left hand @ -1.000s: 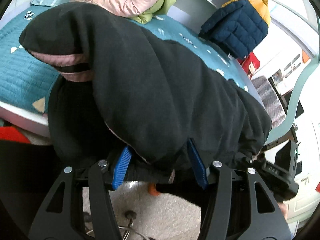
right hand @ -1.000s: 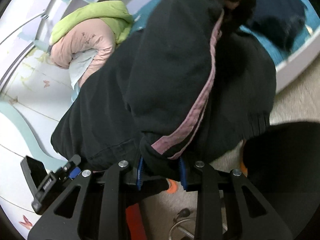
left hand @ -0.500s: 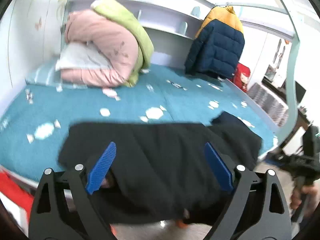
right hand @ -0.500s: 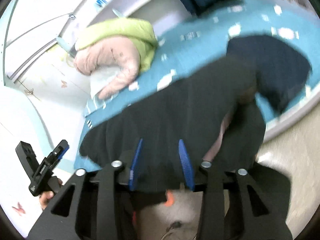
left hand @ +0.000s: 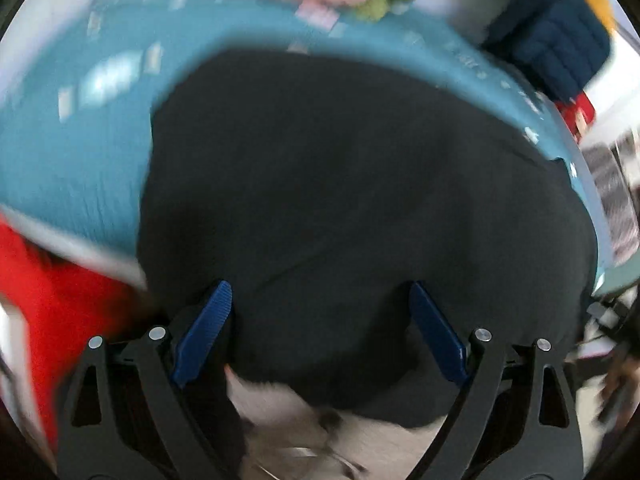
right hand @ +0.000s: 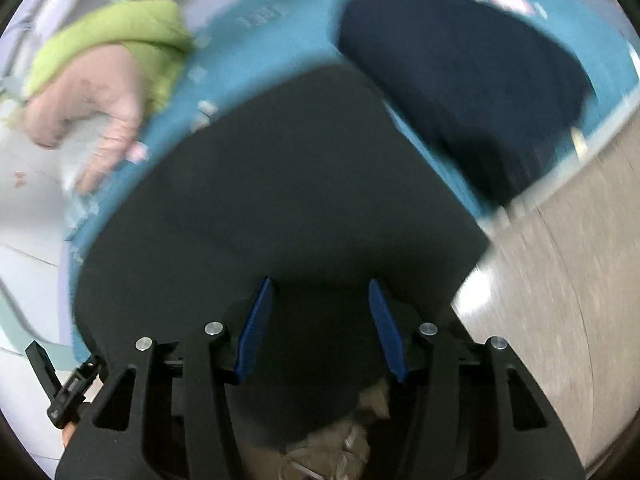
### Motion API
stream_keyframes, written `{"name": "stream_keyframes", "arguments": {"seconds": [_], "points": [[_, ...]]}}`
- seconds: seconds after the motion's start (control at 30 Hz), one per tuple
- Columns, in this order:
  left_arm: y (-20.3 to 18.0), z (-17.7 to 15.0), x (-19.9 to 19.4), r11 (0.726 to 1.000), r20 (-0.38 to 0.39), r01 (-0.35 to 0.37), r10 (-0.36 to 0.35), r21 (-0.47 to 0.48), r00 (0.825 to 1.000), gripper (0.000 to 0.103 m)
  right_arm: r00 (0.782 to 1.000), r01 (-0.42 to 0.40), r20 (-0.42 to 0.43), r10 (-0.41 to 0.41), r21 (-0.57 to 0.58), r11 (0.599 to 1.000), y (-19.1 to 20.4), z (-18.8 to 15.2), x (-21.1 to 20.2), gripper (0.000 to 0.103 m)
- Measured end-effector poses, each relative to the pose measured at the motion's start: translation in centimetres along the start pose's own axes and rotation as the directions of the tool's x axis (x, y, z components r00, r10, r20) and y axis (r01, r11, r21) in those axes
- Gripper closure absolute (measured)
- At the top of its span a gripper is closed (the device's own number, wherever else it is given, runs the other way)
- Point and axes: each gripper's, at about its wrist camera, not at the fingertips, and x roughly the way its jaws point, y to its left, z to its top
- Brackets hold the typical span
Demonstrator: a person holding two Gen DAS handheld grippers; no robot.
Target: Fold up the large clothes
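At the near edge of the left wrist view the left gripper (left hand: 320, 320) stands spread wide, its blue pads (left hand: 202, 334) far apart with the black garment (left hand: 352, 200) lying between them but pressed by neither; nothing is held. In the right wrist view the right gripper (right hand: 322, 320) is about half open, and its jaws have just been opening: the blue pads (right hand: 256, 330) flank a dark fold of the black garment (right hand: 280, 200) without clamping it, so it too has hold of nothing. Below both grippers a strip of pale floor (right hand: 560, 280) shows, with something crumpled and beige near the right gripper that is too blurred to identify. The garment lies spread over the near edge of the bed (left hand: 72, 168), part of it hanging over the side toward the grippers, the rest resting flat on the teal cover. At the left, below the bed edge, sits something bright red (left hand: 52, 300), too smeared to name. Just beyond the black garment, to its right in the right wrist view, a dark navy cloth (right hand: 460, 80) lies on the cover, apparently apart from it. Farther back a pink and green bundle of bedding (right hand: 104, 64) rests at the far left of the bed, and a navy and yellow puffer jacket (left hand: 556, 36) hangs at the far right. Both views are blurred.
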Motion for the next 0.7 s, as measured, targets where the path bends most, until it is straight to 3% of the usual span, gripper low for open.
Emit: {"name": "stream_keyframes", "arguments": {"seconds": [0.17, 0.33, 0.47, 0.53, 0.7], "points": [[1.3, -1.7, 3.0, 1.000, -0.040, -0.021, 0.021, -0.012, 0.999, 0.008, 0.995, -0.027, -0.091, 0.041, 0.149, 0.988, -4.4, -2.1, 4.5, 0.058], [1.1, -0.6, 3.7, 0.999, -0.046, -0.040, 0.039, -0.022, 0.998, 0.006, 0.994, -0.013, -0.108, 0.029, 0.149, 0.989, -3.8, -1.0, 5.8, 0.057], [1.2, -0.3, 2.8, 0.999, -0.063, -0.028, 0.026, -0.031, 0.998, 0.007, 0.992, 0.024, -0.123, -0.014, 0.085, 0.996, -1.9, -0.4, 3.4, 0.054], [1.6, -0.2, 2.3, 1.000, -0.060, -0.001, -0.001, -0.030, 0.998, 0.007, 0.995, 0.008, -0.098, -0.004, 0.043, 0.999, -1.1, -0.5, 1.0, 0.054], [2.1, 0.2, 1.0, 0.998, -0.066, 0.040, -0.043, -0.045, 0.997, 0.007, 0.995, -0.064, 0.069, 0.074, -0.139, 0.988, 4.5, 0.9, -4.7, 0.054]]}}
